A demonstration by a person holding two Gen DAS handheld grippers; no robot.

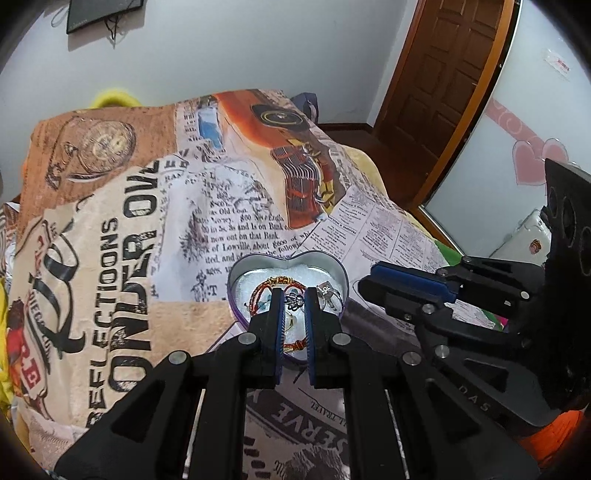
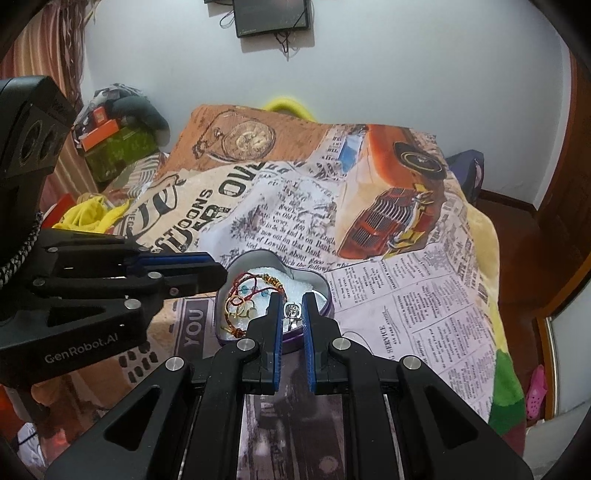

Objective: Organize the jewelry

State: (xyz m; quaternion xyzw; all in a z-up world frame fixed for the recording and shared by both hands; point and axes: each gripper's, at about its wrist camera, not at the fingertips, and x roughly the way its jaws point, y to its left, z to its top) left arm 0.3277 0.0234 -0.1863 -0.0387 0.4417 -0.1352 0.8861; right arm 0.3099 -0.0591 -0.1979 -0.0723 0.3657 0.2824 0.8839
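Bed covered w/ a blanket [image 1: 207, 206] printed w/ newspaper text, a pocket watch & an orange vintage car. White wall behind, w/ a dark screen [image 2: 272, 16] mounted high, wires dangling. Brown wooden door [image 1: 447, 85] at right. Pink heart stickers [image 1: 535, 162] on a pale panel. Green box [image 2: 118, 151] & yellow cloth [image 2: 88, 218] at bed's left.

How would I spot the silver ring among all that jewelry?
Find the newspaper-print blanket, then the heart-shaped tin on it. The silver ring lies at the tin's right side; it alone is silver with a big square top, unlike the red thread bracelet.
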